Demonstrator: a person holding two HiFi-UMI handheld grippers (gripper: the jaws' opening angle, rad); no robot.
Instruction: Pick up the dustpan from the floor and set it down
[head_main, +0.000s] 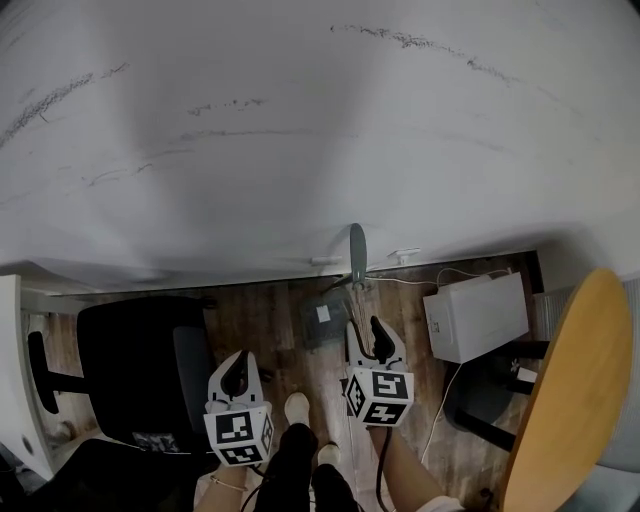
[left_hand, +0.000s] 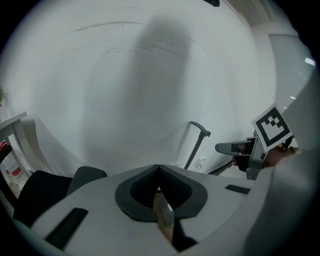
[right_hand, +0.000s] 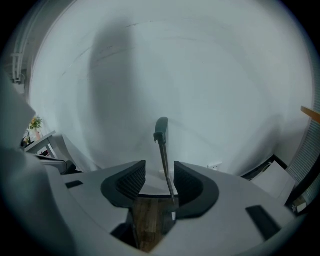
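The dustpan (head_main: 322, 318) stood on the floor (head_main: 272, 330) against the wall (head_main: 300, 130), handle upright. The right gripper (right_hand: 159, 175) had its fingers spread around that handle. The left gripper (left_hand: 159, 169), just back from the wall, had its fingers pressed together.

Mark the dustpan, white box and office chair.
dustpan (head_main: 357, 250), head view, on its upright handle.
white box (head_main: 478, 316), head view, on its top face.
office chair (head_main: 130, 368), head view, on the black seat.

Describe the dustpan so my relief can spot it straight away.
Find where the white wall meets the wood floor. There, between the black chair and the white box, stands the dustpan. It alone has a tall, thin upright handle with a grey-green grip.
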